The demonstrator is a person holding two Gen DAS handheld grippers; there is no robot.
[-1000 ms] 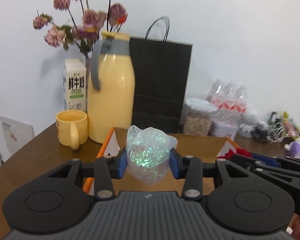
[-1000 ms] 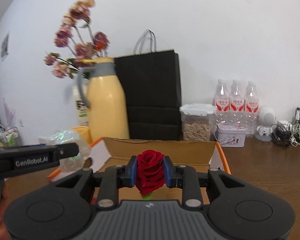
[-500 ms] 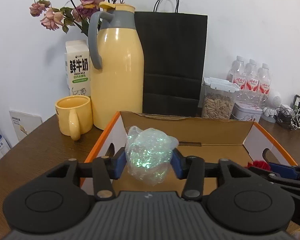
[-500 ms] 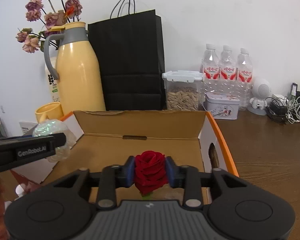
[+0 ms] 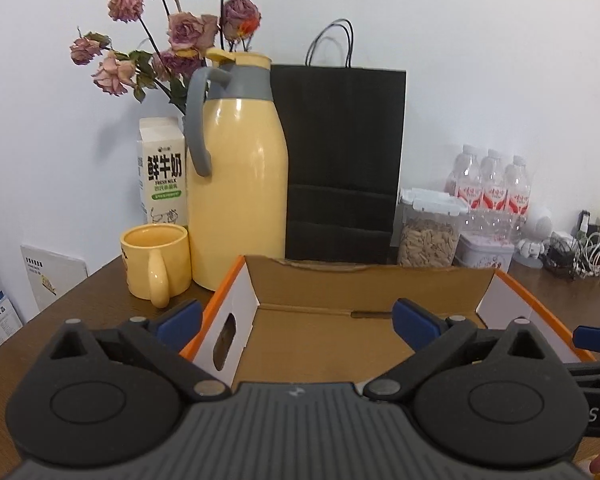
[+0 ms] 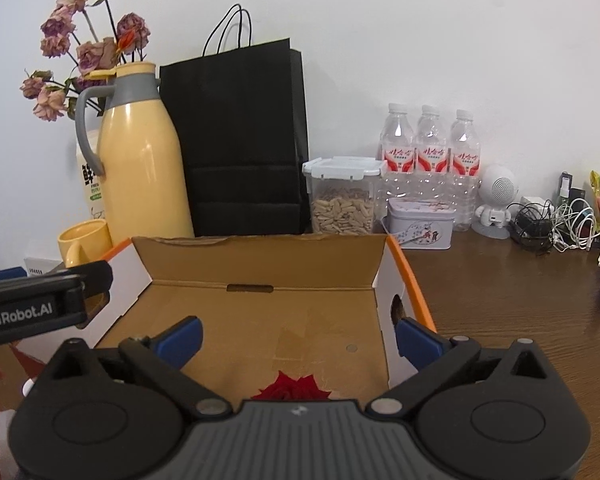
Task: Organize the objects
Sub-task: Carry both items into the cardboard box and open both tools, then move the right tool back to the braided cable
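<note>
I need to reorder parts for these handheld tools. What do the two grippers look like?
Both match: the left gripper and right gripper have matte black linkage arms with silver pivot pins, blue finger pads, round black discs and a ribbed grey centre body. One side reads GenRobot.AI in white.

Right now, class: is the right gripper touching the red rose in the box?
Apart. The right wrist view shows the right gripper wide open, jaws just opened, with the red rose lying on the cardboard box floor, clear of both pads.

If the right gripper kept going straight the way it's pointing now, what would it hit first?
Probably the cardboard box: the open right gripper angles down toward the box's floor ahead of the red rose, or its back wall; depth is unclear.
</note>
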